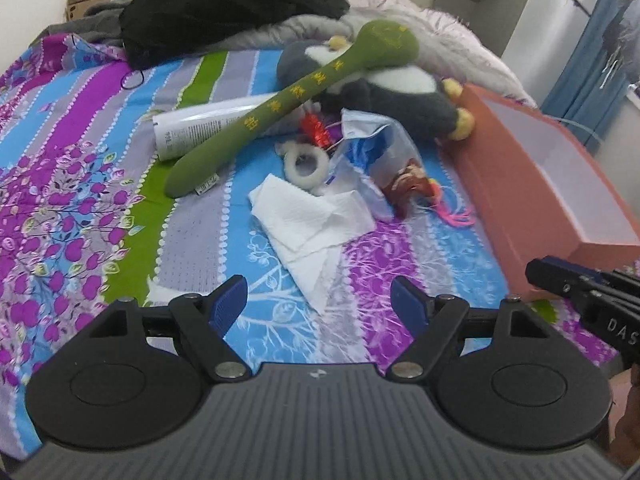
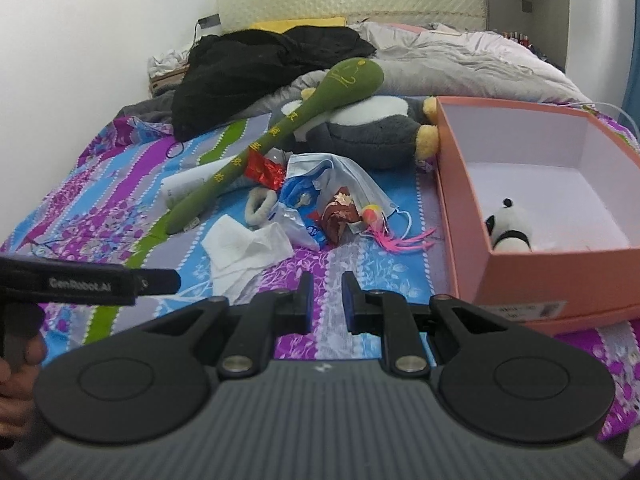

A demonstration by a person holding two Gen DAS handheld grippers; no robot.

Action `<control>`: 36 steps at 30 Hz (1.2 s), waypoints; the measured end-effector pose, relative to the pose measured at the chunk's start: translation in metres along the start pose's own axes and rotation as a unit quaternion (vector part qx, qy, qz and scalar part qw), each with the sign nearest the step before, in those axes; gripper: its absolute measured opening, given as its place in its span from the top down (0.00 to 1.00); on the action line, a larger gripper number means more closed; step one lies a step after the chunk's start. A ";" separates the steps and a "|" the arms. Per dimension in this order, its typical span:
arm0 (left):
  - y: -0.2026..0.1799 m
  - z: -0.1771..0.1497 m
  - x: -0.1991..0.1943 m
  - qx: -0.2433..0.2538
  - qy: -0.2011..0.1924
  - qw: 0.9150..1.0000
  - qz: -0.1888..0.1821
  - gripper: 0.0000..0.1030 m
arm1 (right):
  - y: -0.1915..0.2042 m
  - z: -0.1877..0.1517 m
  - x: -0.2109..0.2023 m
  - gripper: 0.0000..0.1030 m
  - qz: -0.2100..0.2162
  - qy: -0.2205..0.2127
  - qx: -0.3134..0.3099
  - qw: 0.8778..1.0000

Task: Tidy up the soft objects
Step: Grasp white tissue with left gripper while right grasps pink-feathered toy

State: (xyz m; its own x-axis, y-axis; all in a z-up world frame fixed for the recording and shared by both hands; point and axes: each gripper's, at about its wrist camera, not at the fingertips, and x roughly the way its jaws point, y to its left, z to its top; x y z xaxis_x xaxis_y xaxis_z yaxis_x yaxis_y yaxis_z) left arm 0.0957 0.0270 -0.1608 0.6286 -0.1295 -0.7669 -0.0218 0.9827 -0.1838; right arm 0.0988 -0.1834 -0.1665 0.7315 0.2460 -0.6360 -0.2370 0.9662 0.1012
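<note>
A pink box (image 2: 560, 268) stands on the bed at the right, with a small panda plush (image 2: 508, 228) inside; the box also shows in the left wrist view (image 1: 520, 184). A long green plush spoon (image 1: 288, 100) (image 2: 280, 132) leans across a grey penguin plush (image 1: 400, 92) (image 2: 372, 136). A white tissue (image 1: 308, 224) (image 2: 244, 252) lies just ahead of my left gripper (image 1: 320, 300), which is open and empty. My right gripper (image 2: 327, 300) hovers over the bedsheet left of the box, jaws close together with a narrow gap, holding nothing.
A face mask (image 2: 340, 176), plastic bag (image 1: 372, 148), red wrapper (image 2: 264, 172), fuzzy white ring (image 1: 306, 164), white tube (image 1: 200, 128) and pink-tasselled trinket (image 2: 384, 232) lie in a heap. Black clothing (image 2: 260, 68) and a grey quilt (image 2: 460, 60) fill the back of the bed.
</note>
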 end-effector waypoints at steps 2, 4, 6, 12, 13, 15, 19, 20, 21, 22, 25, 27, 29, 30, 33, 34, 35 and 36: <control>0.003 0.005 0.020 -0.001 0.007 1.000 0.004 0.20 | -0.002 0.003 0.017 0.81 0.002 0.004 -0.001 1.000; 0.006 0.010 0.039 0.003 0.014 1.000 0.009 0.20 | -0.004 0.006 0.034 0.81 0.000 0.005 -0.003 1.000; 0.008 0.014 0.057 0.010 0.019 1.000 0.013 0.20 | -0.006 0.009 0.052 0.81 -0.004 0.005 -0.007 1.000; 0.012 0.028 0.104 0.026 0.029 0.999 0.016 0.20 | -0.017 0.021 0.102 0.66 -0.039 0.006 -0.024 0.999; 0.010 0.029 0.110 0.034 0.026 0.999 0.012 0.20 | -0.019 0.024 0.110 0.65 -0.042 0.005 -0.026 0.999; 0.005 0.030 0.117 0.060 0.018 0.998 0.001 0.20 | -0.020 0.027 0.121 0.65 -0.051 0.002 -0.036 0.998; 0.000 0.029 0.134 0.072 0.019 0.997 0.012 0.20 | -0.023 0.027 0.143 0.65 -0.071 0.009 -0.056 0.996; 0.001 0.029 0.139 0.071 0.022 0.997 0.014 0.20 | -0.024 0.027 0.148 0.66 -0.078 0.014 -0.058 0.995; 0.001 0.029 0.142 0.074 0.021 0.997 0.017 0.20 | -0.025 0.026 0.152 0.66 -0.084 0.017 -0.059 0.995; 0.000 0.028 0.143 0.082 0.016 0.996 0.020 0.20 | -0.026 0.026 0.157 0.66 -0.086 0.020 -0.061 0.994; -0.002 0.029 0.147 0.091 0.014 0.995 0.023 0.20 | -0.027 0.024 0.169 0.67 -0.086 0.032 -0.070 0.993; -0.002 0.029 0.149 0.093 0.013 0.995 0.024 0.21 | -0.028 0.023 0.178 0.67 -0.082 0.039 -0.070 0.993; -0.002 0.029 0.149 0.099 0.013 0.995 0.029 0.24 | -0.030 0.022 0.185 0.67 -0.081 0.046 -0.070 0.993; -0.003 0.028 0.149 0.101 0.012 0.994 0.033 0.28 | -0.031 0.021 0.187 0.70 -0.079 0.048 -0.069 0.993; -0.003 0.027 0.147 0.107 0.008 0.993 0.045 0.44 | -0.033 0.022 0.188 0.78 -0.072 0.047 -0.062 0.994; -0.003 0.027 0.146 0.108 0.007 0.993 0.048 0.56 | -0.032 0.022 0.187 0.78 -0.073 0.045 -0.066 0.994; -0.002 0.028 0.145 0.109 0.006 0.993 0.054 0.63 | -0.030 0.022 0.185 0.78 -0.075 0.042 -0.070 0.994; -0.002 0.029 0.143 0.109 0.006 0.992 0.056 0.76 | -0.029 0.022 0.182 0.78 -0.076 0.040 -0.073 0.994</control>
State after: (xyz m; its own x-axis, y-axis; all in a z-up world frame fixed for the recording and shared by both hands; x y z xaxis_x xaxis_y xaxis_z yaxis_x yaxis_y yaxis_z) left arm 0.2081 0.0103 -0.2527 0.6222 -0.0176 -0.7826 0.0788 0.9961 0.0403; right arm 0.2527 -0.1649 -0.2681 0.7139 0.0859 -0.6950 -0.2221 0.9690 -0.1084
